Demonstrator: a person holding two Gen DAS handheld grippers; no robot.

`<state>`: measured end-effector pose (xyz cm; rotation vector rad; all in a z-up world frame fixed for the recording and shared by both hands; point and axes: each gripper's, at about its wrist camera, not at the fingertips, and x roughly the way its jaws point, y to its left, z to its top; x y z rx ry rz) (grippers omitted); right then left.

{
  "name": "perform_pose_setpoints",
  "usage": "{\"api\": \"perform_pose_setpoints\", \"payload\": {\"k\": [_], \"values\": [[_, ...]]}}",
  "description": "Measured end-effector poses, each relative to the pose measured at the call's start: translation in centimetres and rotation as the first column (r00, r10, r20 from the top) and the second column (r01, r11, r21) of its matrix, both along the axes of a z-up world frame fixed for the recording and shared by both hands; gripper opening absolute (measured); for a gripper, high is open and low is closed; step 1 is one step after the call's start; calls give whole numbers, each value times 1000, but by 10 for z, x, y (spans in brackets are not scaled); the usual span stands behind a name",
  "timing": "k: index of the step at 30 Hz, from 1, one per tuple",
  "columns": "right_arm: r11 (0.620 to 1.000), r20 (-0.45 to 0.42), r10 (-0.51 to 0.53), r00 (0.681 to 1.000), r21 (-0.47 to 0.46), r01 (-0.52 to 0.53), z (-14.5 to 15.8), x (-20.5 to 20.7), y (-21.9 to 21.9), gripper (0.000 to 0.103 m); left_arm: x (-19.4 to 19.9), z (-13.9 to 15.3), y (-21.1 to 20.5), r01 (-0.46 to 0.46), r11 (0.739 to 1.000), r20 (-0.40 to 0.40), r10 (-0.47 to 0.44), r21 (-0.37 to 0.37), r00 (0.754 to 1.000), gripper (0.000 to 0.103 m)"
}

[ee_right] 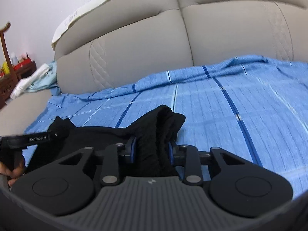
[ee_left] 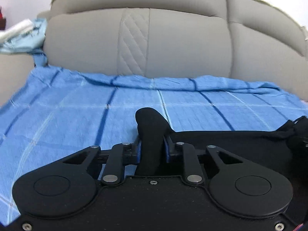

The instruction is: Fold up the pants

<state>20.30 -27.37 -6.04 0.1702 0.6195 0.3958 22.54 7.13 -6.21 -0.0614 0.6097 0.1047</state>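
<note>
You're pinching the pants (ee_right: 154, 127) w/ both grippers, left (ee_left: 152, 144) & right (ee_right: 152, 148); fingers clamping fabric. Keep the edge betw. them taut, lifting evenly over the sheet (ee_right: 231, 115).

Big beige sofa (ee_right: 134, 44) w/ puffy back cushions, one has slanted stitch lines. A blue checked sheet (ee_right: 221, 111) covers the seat, bunched up at the back. White wall (ee_right: 34, 9) behind, plain & bright. A cream cloth (ee_right: 82, 13) lies along the sofa top. At the left, a white & light-blue bundle (ee_right: 36, 77) on the armrest, then a dark wood shelf (ee_right: 17, 71) w/ small red & yellow things, too blurry to tell.
</note>
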Motion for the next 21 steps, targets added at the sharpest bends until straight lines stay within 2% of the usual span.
{"api": "perform_pose_setpoints", "payload": {"k": [8,12,14,17,21], "values": [[999,33,-12,999,-52,14,10,78,39,35,89,11,16,-66,996,-2,67,53,998,21],[996,33,-15,999,-88,18,7,114,56,35,125,0,26,-94,994,-22,95,50,995,21],[994,26,-15,1000,-110,18,0,125,61,35,133,-9,29,-103,994,-45,105,47,993,24],[990,29,-17,999,-137,21,-12,128,66,39,138,-14,38,-112,994,-71,112,-4,991,27],[996,6,-27,1000,-87,27,-16,130,60,41,138,-16,45,-128,991,-84,124,-38,989,36]]}}
